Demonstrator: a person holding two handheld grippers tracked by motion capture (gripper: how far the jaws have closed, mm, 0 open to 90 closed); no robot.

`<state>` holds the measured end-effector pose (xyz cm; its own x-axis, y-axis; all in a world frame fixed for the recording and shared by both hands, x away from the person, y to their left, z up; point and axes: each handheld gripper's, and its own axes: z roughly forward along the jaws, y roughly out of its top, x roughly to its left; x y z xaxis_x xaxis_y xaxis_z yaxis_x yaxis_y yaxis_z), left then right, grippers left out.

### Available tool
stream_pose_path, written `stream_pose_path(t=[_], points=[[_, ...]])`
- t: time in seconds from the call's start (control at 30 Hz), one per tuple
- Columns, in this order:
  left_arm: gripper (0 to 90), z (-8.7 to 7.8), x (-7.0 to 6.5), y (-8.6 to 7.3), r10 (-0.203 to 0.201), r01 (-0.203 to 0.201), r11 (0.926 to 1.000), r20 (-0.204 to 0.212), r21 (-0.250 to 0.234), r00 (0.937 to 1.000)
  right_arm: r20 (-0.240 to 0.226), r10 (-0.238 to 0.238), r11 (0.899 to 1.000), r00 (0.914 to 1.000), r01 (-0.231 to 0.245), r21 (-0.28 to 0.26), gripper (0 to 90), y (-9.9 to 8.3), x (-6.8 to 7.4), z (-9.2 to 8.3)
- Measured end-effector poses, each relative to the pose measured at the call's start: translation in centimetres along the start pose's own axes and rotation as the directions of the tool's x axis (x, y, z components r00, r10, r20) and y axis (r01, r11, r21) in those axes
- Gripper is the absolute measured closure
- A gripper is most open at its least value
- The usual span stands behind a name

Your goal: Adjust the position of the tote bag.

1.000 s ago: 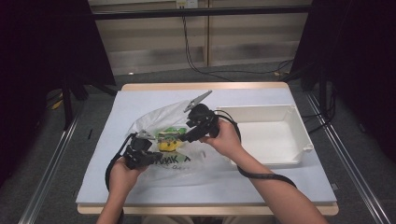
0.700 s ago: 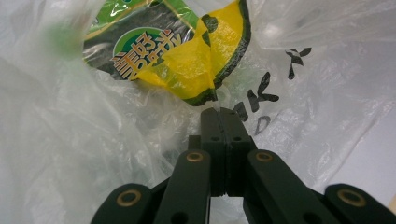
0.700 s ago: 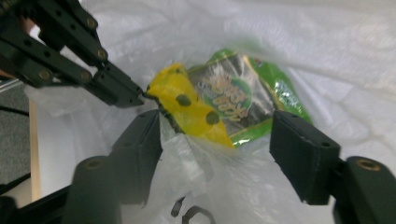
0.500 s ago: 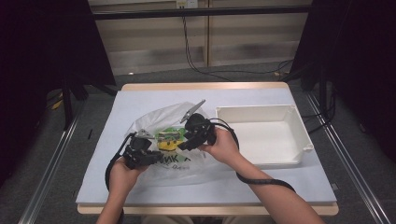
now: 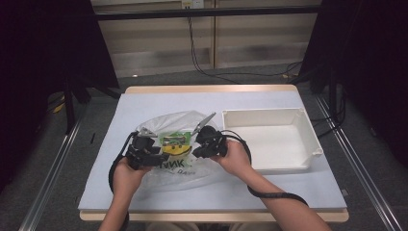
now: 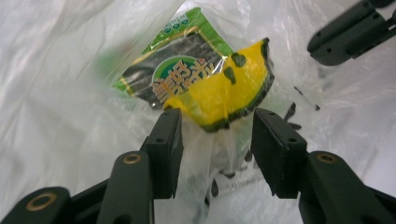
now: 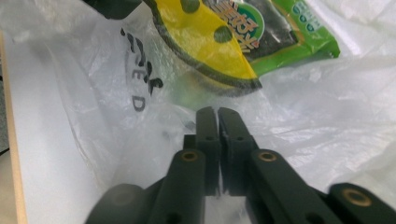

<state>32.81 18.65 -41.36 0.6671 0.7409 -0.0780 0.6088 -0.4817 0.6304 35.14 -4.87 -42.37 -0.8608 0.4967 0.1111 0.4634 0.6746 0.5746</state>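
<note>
A clear plastic bag [image 5: 178, 169] with black lettering lies on the table. Inside it are a green snack packet [image 5: 175, 139] and a yellow melon-slice shape [image 5: 174, 149]. My left gripper [image 5: 156, 150] is at the bag's left side. Its jaws have just been opening; my left gripper [image 6: 217, 135] now stands open with loose film between the pads and the yellow slice [image 6: 224, 93] just beyond. My right gripper [image 5: 196, 145] is at the bag's right side. Its jaws have just been closing; my right gripper [image 7: 217, 114] is now shut, pinching the bag's film [image 7: 327, 116] below the slice [image 7: 201, 37].
A white rectangular tray [image 5: 269, 115] stands to the right of the bag, close to my right hand. A pale blue mat [image 5: 144, 103] covers the table, with bare room behind the bag. Cables trail from both grippers toward the front edge.
My right gripper has come down onto the bag and its jaws have closed. My left gripper's jaws have opened while the hand stayed in place.
</note>
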Motion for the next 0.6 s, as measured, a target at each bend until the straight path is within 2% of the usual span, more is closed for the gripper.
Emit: stream_pose_path(t=[0.07, 0.1, 0.13, 0.2, 0.27, 0.33, 0.37, 0.43, 0.5, 0.53, 0.6], points=[[57.1, 0.3, 0.0, 0.1, 0.005, -0.005, 1.0000, -0.002, -0.002, 1.0000, -0.003, 0.001, 1.000, 1.0000, -0.001, 0.003, 88.5, -0.2, -0.1, 0.1], [61.4, 0.4, 0.0, 0.2, 0.011, -0.011, 0.9999, 0.018, 0.010, 0.9998, 0.001, 0.001, 1.000, 1.0000, -0.001, 0.001, 88.5, -0.2, -0.1, 0.1], [69.5, 0.6, 0.0, 0.2, 0.025, -0.025, 0.9995, 0.027, 0.019, 0.9993, -0.001, 0.009, 1.000, 1.0000, -0.009, -0.005, 88.5, -0.2, -0.1, 0.1], [80.1, 0.9, -0.1, 0.2, 0.029, -0.030, 0.9992, 0.042, 0.027, 0.9987, -0.002, 0.015, 1.000, 0.9999, -0.015, -0.014, 87.8, -0.1, -0.1, -0.1], [86.3, 1.1, -0.2, 0.0, 0.036, -0.040, 0.9983, 0.073, 0.043, 0.9967, -0.003, 0.017, 0.999, 0.9998, -0.017, -0.031, 81.4, -0.1, -0.2, -0.1], [88.6, 1.1, -0.4, -0.1, 0.037, -0.041, 0.9978, 0.082, 0.052, 0.9960, 0.012, 0.026, 0.998, 0.9996, -0.025, -0.053, 70.0, 0.0, -0.2, -0.2], [89.1, 1.1, -0.5, -0.2, 0.042, -0.048, 0.9972, 0.099, 0.057, 0.9942, 0.011, 0.027, 0.998, 0.9996, -0.026, -0.065, 64.8, 0.1, -0.1, -0.3], [89.3, 1.1, -0.9, -0.4, 0.059, -0.068, 0.9949, 0.117, 0.075, 0.9914, 0.013, 0.030, 0.996, 0.9995, -0.029, -0.082, 60.1, 0.4, 0.1, -0.3], [89.4, 1.0, -1.1, -0.6, 0.066, -0.075, 0.9945, 0.126, 0.073, 0.9899, 0.014, 0.031, 0.995, 0.9994, -0.030, -0.099, 50.7, 0.7, 0.3, -0.4], [89.4, 0.9, -1.1, -0.7, 0.057, -0.067, 0.9953, 0.131, 0.070, 0.9897, 0.012, 0.029, 0.994, 0.9995, -0.027, -0.102, 47.0, 0.9, 0.4, -0.3], [89.4, 0.7, -1.0, -0.9, 0.063, -0.074, 0.9942, 0.141, 0.078, 0.9881, 0.003, 0.025, 0.995, 0.9997, -0.025, -0.099, 41.5, 1.3, 0.6, 0.0]])
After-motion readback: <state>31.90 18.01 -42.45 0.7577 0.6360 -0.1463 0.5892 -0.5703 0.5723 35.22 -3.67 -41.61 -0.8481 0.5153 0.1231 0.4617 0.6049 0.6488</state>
